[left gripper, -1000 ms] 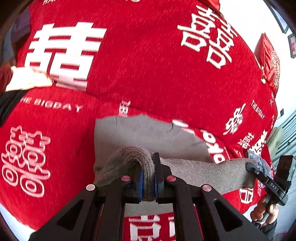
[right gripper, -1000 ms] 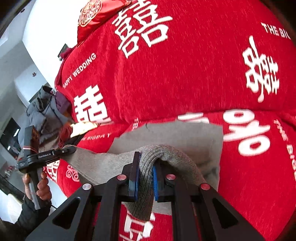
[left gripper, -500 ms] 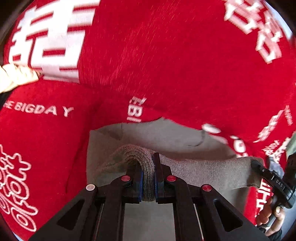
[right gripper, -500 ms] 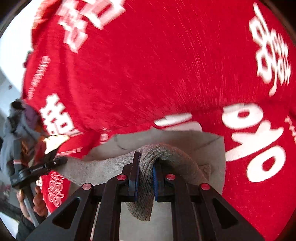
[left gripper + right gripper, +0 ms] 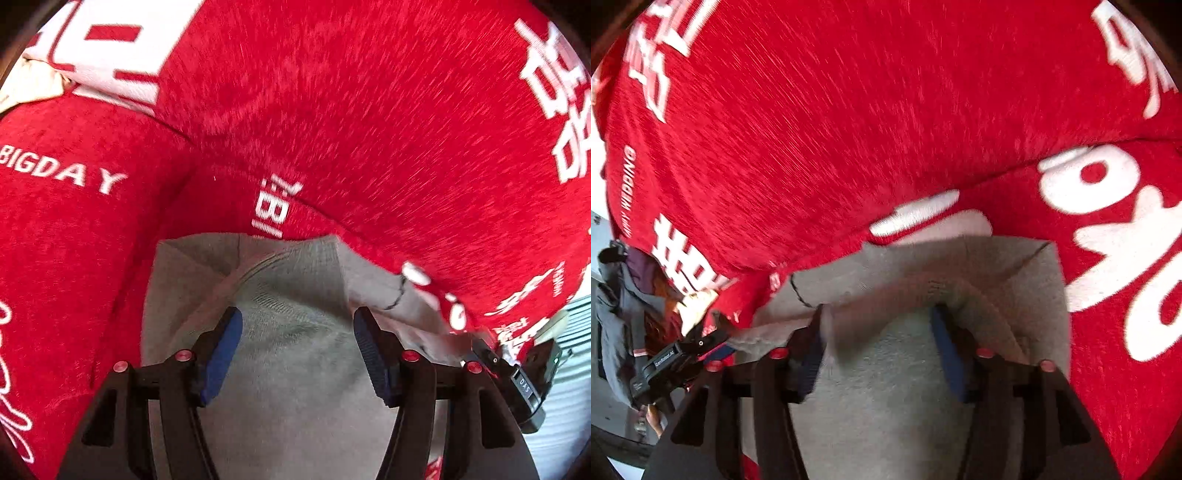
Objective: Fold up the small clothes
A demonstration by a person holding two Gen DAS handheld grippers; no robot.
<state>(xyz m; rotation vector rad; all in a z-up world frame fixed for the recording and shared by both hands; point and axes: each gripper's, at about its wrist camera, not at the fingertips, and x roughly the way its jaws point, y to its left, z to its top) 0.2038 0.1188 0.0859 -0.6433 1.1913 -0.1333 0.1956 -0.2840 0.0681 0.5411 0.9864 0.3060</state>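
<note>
On the red bedspread [image 5: 369, 122] with its big white lettering, the grey knit garment [image 5: 295, 369] lay spread close to my end, and from both wrist views I could see its near part laid over onto the layer beneath, the far edge of that lower layer showing just beyond the fold. My left gripper [image 5: 297, 354] stood wide over the cloth, its jaws having just been opening, the blue pads [image 5: 221, 354] clear of the knit on either side and nothing pinched between them. My right gripper [image 5: 879, 347] was the same story: jaws just opened, standing apart, with the knit lying loose between them, though the blur there made the left pad hard to read. In my judgement this was the release at the end of one fold, the garment set down doubled on the spread. The next move, as I read it, called for lifting both grippers straight off without dragging the top layer, then finding fresh edges at the side for a second fold. A small dark stitch mark [image 5: 397, 295] showed on the lower layer.
</note>
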